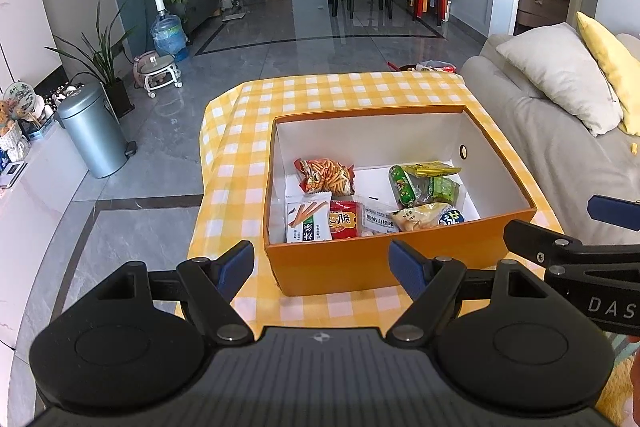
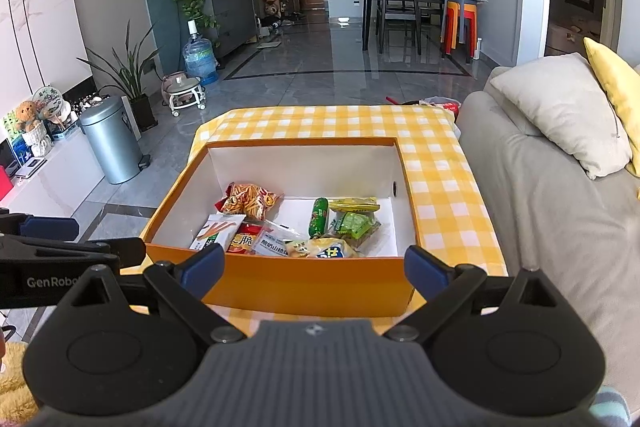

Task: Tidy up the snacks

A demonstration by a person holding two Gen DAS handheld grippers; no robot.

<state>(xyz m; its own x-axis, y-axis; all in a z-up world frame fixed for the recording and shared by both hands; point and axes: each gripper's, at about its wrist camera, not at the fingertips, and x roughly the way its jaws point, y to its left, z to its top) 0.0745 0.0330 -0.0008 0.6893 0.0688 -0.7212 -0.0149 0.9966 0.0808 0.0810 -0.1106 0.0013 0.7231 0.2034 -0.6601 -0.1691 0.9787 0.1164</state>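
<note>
An orange box (image 1: 340, 263) with a white inside stands on the yellow checked table (image 1: 360, 87); it also shows in the right wrist view (image 2: 312, 279). Several snack packets lie in it: an orange stick-snack bag (image 1: 326, 177) (image 2: 250, 201), a white biscuit-stick packet (image 1: 308, 217) (image 2: 216, 231), a red packet (image 1: 344, 221) (image 2: 242, 241) and green packets (image 1: 426, 187) (image 2: 352, 223). My left gripper (image 1: 322, 267) is open and empty, just short of the box's near wall. My right gripper (image 2: 314, 269) is open and empty at the same wall. Each gripper shows at the edge of the other's view.
A grey sofa (image 2: 560, 207) with a beige cushion (image 2: 560, 111) runs along the table's right side. A metal bin (image 2: 112, 143), plants and a water bottle (image 2: 198, 57) stand on the floor to the left. A dining table with chairs (image 2: 400, 3) is far behind.
</note>
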